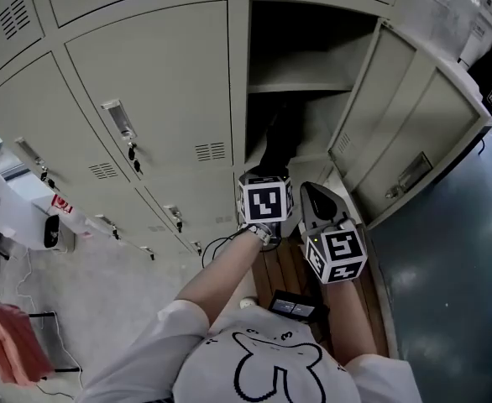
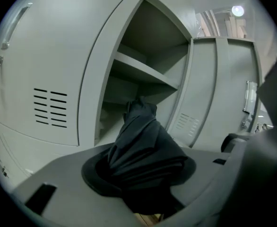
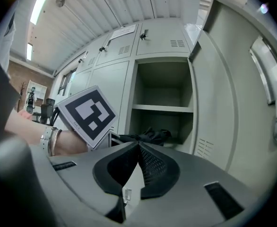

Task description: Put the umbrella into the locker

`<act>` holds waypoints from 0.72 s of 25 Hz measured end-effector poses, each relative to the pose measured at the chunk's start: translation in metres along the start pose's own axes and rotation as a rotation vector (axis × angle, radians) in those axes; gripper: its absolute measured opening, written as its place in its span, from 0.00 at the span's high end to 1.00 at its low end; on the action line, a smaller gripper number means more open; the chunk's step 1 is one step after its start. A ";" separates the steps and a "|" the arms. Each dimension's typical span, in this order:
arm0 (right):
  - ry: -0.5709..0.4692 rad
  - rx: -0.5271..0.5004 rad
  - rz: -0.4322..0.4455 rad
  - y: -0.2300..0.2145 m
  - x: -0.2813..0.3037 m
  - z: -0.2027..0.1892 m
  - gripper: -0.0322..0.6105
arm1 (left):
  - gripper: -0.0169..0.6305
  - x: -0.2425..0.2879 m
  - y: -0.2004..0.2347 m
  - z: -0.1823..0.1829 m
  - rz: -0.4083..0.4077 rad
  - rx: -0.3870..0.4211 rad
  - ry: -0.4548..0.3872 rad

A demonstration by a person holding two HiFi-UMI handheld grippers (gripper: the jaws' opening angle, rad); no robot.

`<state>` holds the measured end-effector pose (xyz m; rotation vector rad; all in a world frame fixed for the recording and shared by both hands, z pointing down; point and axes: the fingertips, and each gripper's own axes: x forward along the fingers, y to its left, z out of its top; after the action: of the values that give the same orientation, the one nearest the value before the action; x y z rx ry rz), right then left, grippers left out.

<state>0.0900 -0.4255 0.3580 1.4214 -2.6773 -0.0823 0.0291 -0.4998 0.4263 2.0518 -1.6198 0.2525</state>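
Note:
A folded black umbrella [image 2: 143, 148] is clamped between the pads of my left gripper [image 2: 139, 176]. In the head view the umbrella [image 1: 280, 141] reaches from the left gripper [image 1: 271, 173] into the lower part of the open locker [image 1: 300, 86], below its shelf. The locker's door [image 1: 414, 128] stands swung out to the right. My right gripper [image 1: 315, 198] hovers just right of the left one, its jaws shut with nothing between them. From the right gripper [image 3: 138, 148] view, the umbrella's [image 3: 150, 136] tip lies at the locker's opening, under the shelf [image 3: 162, 109].
Closed locker doors [image 1: 154, 99] with handles and keys fill the left. A wooden slatted surface [image 1: 284, 267] with a black device [image 1: 295, 307] lies below my arms. White boxes [image 1: 11, 212] and a pink cloth [image 1: 7, 342] sit at far left; a grey panel [image 1: 456, 267] stands at the right.

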 end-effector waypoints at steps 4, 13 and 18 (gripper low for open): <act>0.009 0.040 0.000 -0.019 0.012 -0.010 0.91 | 0.63 0.030 -0.004 0.006 0.003 0.007 0.045; 0.013 0.093 -0.022 -0.047 0.029 -0.022 0.91 | 0.62 0.089 0.004 0.027 0.101 0.092 0.127; 0.025 0.118 -0.049 -0.061 0.026 -0.031 0.91 | 0.62 0.119 0.007 0.033 0.136 0.149 0.159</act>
<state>0.1298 -0.4810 0.3849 1.5106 -2.6674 0.0909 0.0493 -0.6184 0.4530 1.9738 -1.6872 0.5859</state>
